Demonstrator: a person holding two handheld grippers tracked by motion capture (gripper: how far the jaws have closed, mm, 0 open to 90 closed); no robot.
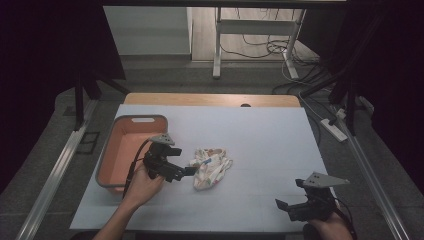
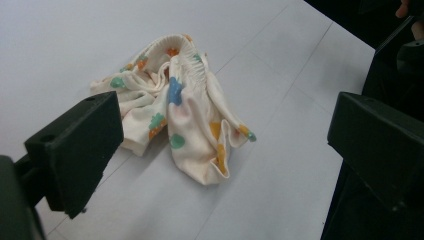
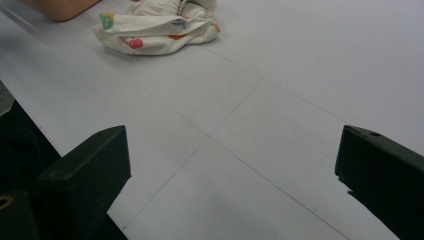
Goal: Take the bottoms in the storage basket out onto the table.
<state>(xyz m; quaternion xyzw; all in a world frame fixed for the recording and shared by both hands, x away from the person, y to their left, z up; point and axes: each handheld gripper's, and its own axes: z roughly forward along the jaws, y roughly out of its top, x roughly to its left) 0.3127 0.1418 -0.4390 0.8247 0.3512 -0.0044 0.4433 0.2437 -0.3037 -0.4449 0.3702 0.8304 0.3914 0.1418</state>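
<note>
Cloth (image 1: 212, 167): crumpled, cream with coloured spots, lying on the white surface (image 1: 260, 135).
Left gripper (image 1: 189, 170): fingers spread wide, empty, just beside the cloth.
Right gripper (image 1: 286, 207): fingers wide apart, empty, well apart from it.
Bin (image 1: 120, 134): orange, left of the cloth.

The cloth (image 2: 180, 115) is soft, matt cotton-like fabric, cream with coloured printed spots, crumpled and gathered at one ruffled edge. The worktop (image 1: 260, 145) wears a smooth, matt pale sheet (faint straight creases cross it), with bare wood along its far edge. The bin (image 1: 116, 140), on the left, looks like smooth plastic, grey rim, orange inside. The fingers (image 2: 75, 150) are matt black hard plastic.
</note>
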